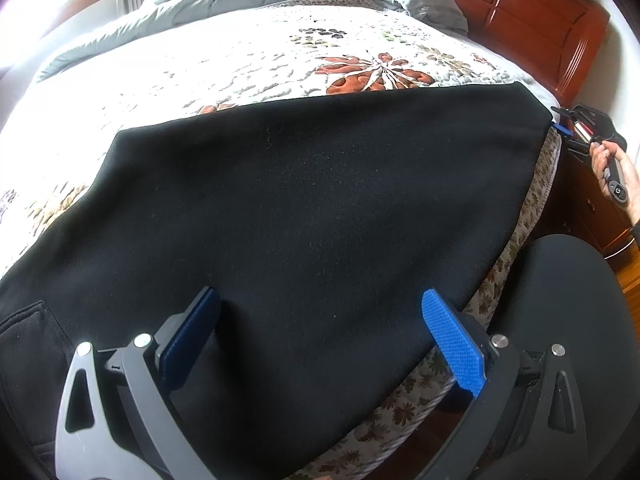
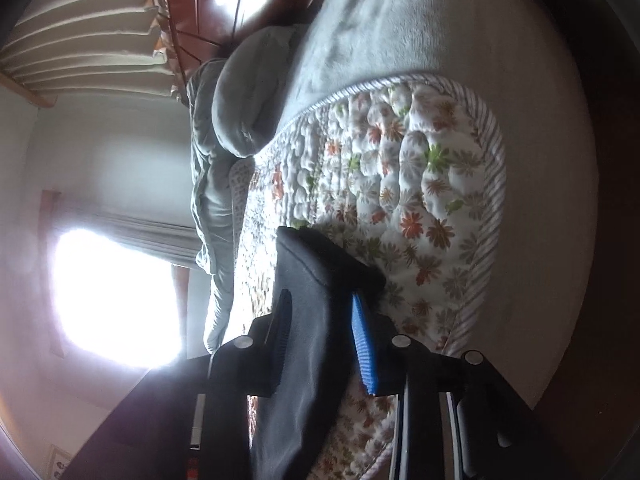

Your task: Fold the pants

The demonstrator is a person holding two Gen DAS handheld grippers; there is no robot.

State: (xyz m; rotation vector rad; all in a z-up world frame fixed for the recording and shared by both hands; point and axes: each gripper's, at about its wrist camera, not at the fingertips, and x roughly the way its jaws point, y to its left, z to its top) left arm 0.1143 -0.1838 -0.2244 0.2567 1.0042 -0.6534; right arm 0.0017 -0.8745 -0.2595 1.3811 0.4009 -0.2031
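Black pants (image 1: 312,208) lie flat across the floral quilt (image 1: 248,64), near edge at 6 o'clock; soft, limp, thickish cloth, best taken at corners and hems. Left gripper (image 1: 320,344) stands wide over the near edge, holding nothing; right gripper (image 2: 320,340), narrow, pinches the hem corner at 3 o'clock. No containers visible.

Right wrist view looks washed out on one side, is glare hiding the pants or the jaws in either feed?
Right wrist view: the window blows out white at lower left, yet the black pants between the right gripper jaws stay readable. Left wrist view: evenly lit, a small flare at the upper left corner, fisheye bulging the quilt, and the pants show little texture.
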